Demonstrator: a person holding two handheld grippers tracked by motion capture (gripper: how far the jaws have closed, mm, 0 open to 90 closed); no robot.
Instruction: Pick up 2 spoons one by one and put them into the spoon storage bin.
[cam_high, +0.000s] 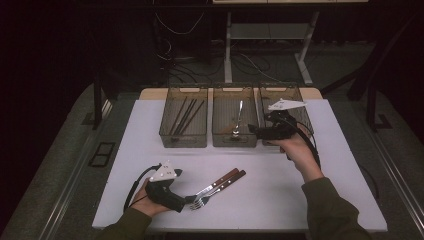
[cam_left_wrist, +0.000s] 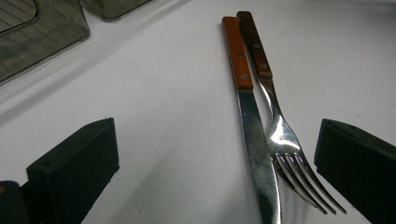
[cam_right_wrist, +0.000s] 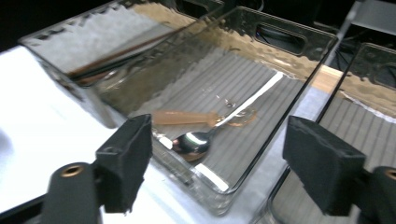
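High view has the left claw down near the front edge of the white table, jaws wide apart with nothing between the pads. The knife and the fork, both wooden-handled, lie flat side by side and touching right in front of that claw, their handles pointing away from it. In the left gripper view the knife blade and the fork tines sit in the gap close to one jaw, but neither pad presses on them.

Going right, three clear plastic bins stand in a row at the far side. The left bin has some dark sticks in it, could be chopsticks, hard to tell. The middle bin holds a spoon.

The right claw hangs at the near rim between the middle bin and the right bin. Its jaws stand apart, holding nothing. In the right gripper view the spoon lies on the ribbed floor of the bin straight ahead of that claw, bowl end nearest it, free of both pads.
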